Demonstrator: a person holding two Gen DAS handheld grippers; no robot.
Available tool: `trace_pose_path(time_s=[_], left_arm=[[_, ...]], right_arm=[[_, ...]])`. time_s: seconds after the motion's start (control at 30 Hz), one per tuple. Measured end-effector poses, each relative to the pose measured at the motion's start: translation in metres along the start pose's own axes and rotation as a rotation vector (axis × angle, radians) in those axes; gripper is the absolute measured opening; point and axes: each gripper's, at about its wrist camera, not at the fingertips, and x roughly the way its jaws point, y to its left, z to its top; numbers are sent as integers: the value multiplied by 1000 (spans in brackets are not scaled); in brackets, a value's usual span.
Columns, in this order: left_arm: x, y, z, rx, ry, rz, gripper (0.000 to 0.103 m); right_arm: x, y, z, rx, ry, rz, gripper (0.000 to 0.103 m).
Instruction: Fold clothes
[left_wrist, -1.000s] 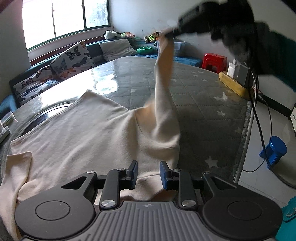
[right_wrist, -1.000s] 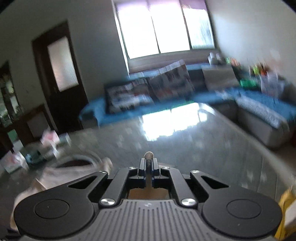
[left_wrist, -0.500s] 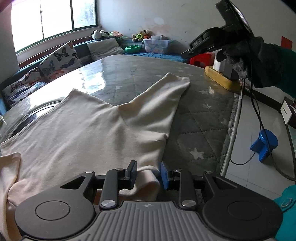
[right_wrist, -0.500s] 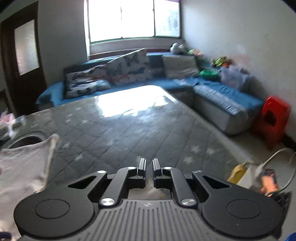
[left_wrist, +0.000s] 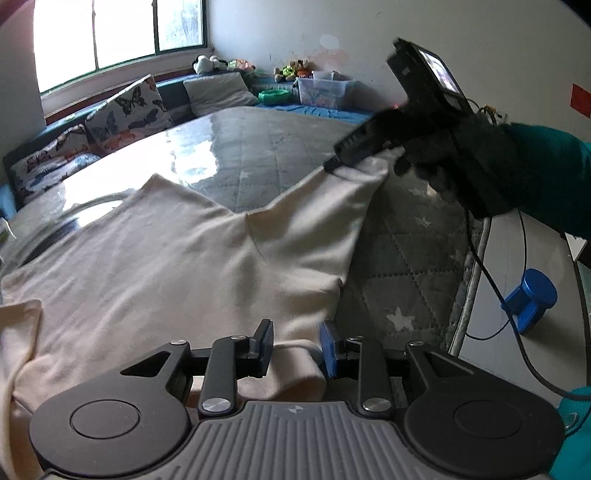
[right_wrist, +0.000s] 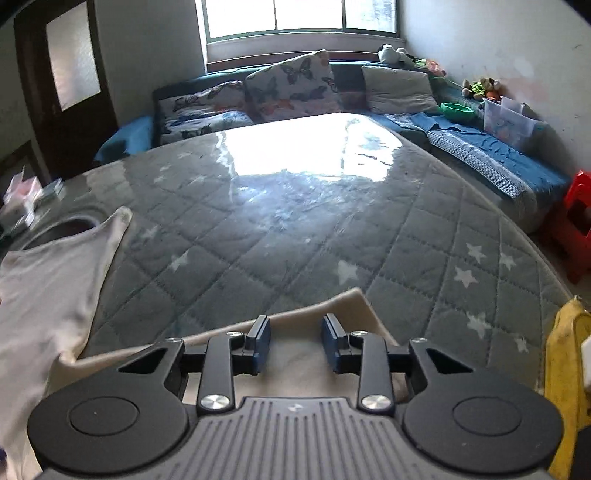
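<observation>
Jaws on the left gripper (left_wrist: 294, 347) are spread apart, with a bunched fold of the cream long-sleeved knit top (left_wrist: 155, 266) sitting in the gap between them, not pinched as far as the left wrist view shows. That top is spread mostly flat across the grey quilted mattress with white stars (left_wrist: 399, 266), body toward the left and one sleeve (left_wrist: 332, 206) angled out to the right. At the cuff end of that sleeve sits the right gripper (left_wrist: 332, 164), held by a hand in a dark fuzzy glove (left_wrist: 443, 147) with a teal sleeve behind it. The arm reaches in from the right, gripper tilted nose-down onto the cuff. A blue plastic stool (left_wrist: 532, 299) stands on the floor past the mattress edge.

From the right wrist view, the right gripper (right_wrist: 295, 341) also has its jaws wide open, and the sleeve's cuff (right_wrist: 332, 306) lies flat under and just ahead of them, nothing clamped. The rest of the top (right_wrist: 55, 280) shows at the left edge.

Judging by that, the step in hand looks like dealing with this sleeve, either just laid out straight or about to be gripped and folded across the body; the shots fit both. If it's a fold, the cuff edge would have to get between the jaws, and the thin fabric lying flat on the mattress could be tricky to catch.
</observation>
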Motion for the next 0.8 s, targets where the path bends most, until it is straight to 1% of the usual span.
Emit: trace_pose_path(time_s=[0.03, 0.17, 0.33, 0.47, 0.53, 0.67, 0.73, 0.8], left_arm=[[1, 0, -1, -1, 2, -4, 31], [2, -5, -3, 9, 1, -14, 36], [-3, -4, -3, 6, -11, -6, 37], [-11, 4, -2, -22, -28, 22, 37], [-16, 11, -1, -43, -38, 49, 37], [-27, 32, -3, -106, -53, 129, 37], [-31, 46, -6, -149, -54, 185, 37], [-34, 63, -9, -195, -47, 249, 37]], right_arm=[[2, -1, 1, 1, -4, -1, 36], [9, -3, 7, 5, -21, -4, 36], [18, -6, 13, 8, -41, -6, 37], [2, 11, 8, -50, -35, 54, 39], [-6, 20, 6, -79, -32, 84, 43], [-21, 38, 1, -138, -27, 146, 44], [-30, 59, 0, -188, -24, 216, 44], [-37, 81, -3, -238, -25, 279, 49]])
